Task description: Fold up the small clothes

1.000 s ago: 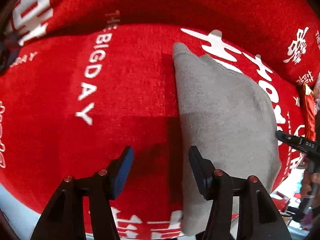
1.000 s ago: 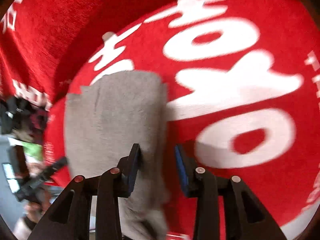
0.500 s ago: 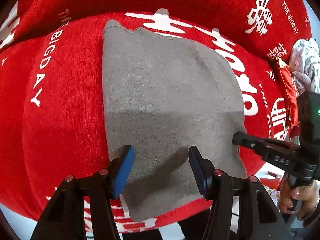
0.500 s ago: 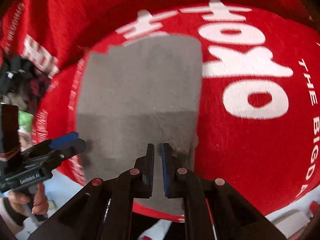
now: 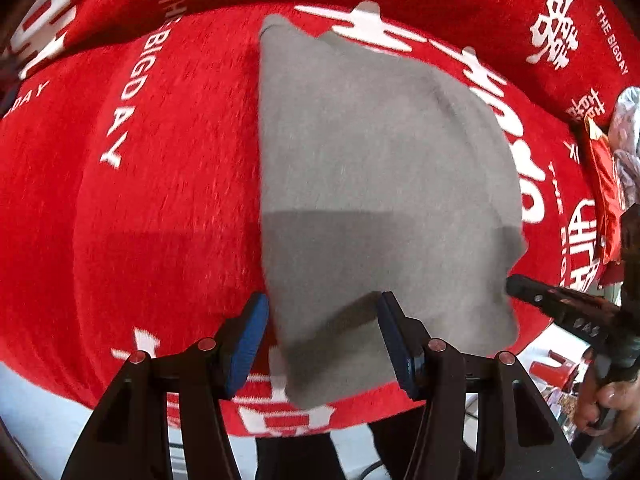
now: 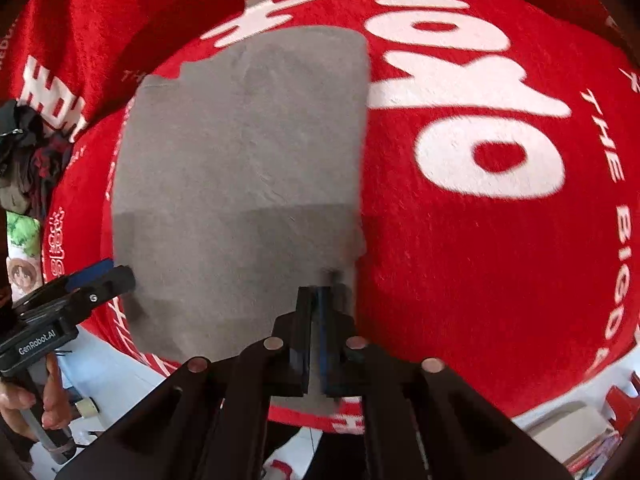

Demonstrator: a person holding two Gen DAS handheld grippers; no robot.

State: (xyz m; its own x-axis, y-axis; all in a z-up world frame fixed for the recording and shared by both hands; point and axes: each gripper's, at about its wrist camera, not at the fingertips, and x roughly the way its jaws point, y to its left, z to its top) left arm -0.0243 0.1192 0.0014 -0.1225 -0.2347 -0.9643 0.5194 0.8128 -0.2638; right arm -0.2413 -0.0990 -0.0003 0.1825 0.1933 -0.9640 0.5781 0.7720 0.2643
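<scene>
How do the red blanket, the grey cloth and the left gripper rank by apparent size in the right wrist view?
1. red blanket
2. grey cloth
3. left gripper, only partly in view

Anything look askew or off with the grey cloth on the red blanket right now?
Mostly tidy. The grey cloth lies flat on the red blanket, but its far edge is stepped and uneven, and its near right edge bunches where the right gripper pinches it as the jaws are opening. The left gripper is open, straddling the near left corner.

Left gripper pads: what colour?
Blue pads, on black fingers; clearest in the left wrist view.
</scene>
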